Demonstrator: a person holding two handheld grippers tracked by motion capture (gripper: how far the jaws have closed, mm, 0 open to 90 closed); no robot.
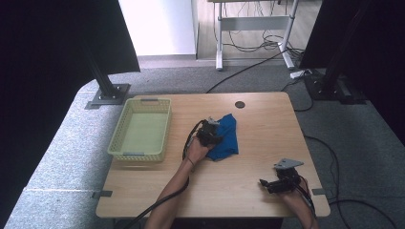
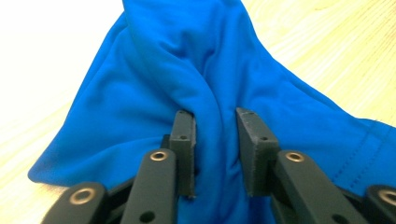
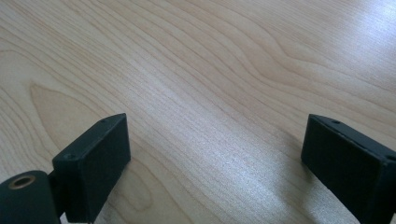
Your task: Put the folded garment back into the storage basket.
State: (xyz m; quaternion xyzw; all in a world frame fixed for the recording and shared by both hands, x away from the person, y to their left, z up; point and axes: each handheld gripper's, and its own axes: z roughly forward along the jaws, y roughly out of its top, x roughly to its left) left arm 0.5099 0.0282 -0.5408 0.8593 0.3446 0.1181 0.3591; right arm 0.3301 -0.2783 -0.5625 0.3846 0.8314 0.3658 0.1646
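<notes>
A: High view first — the wooden table (image 1: 239, 191) is the biggest thing, pale and smooth, on grey carpet with black stands and loose cables behind it. At its left side sits a yellow basket (image 1: 142, 130), and mid-table lies the blue cloth (image 1: 226, 135), crumpled, well apart from the basket.

B: And the left gripper (image 1: 208, 133)?

A: It is right on the cloth's near-left edge. In the left gripper view a raised fold of the blue cloth (image 2: 215, 107) runs between the two jaws, which stand close together about it with a narrow gap — pinching the fold or just about to, I'd say pinching.

B: How will the cloth handle?

A: My guess: light, soft and limp, a stretchy knit that droops and drags. A bunched ridge like this one is the sensible place to take it, since a flat edge would slip on the smooth wood.

B: The right gripper (image 1: 279, 183)?

A: Near the table's front right corner, well apart from the cloth. In its own view the jaws are spread wide over bare wood grain, with nothing between them.
</notes>
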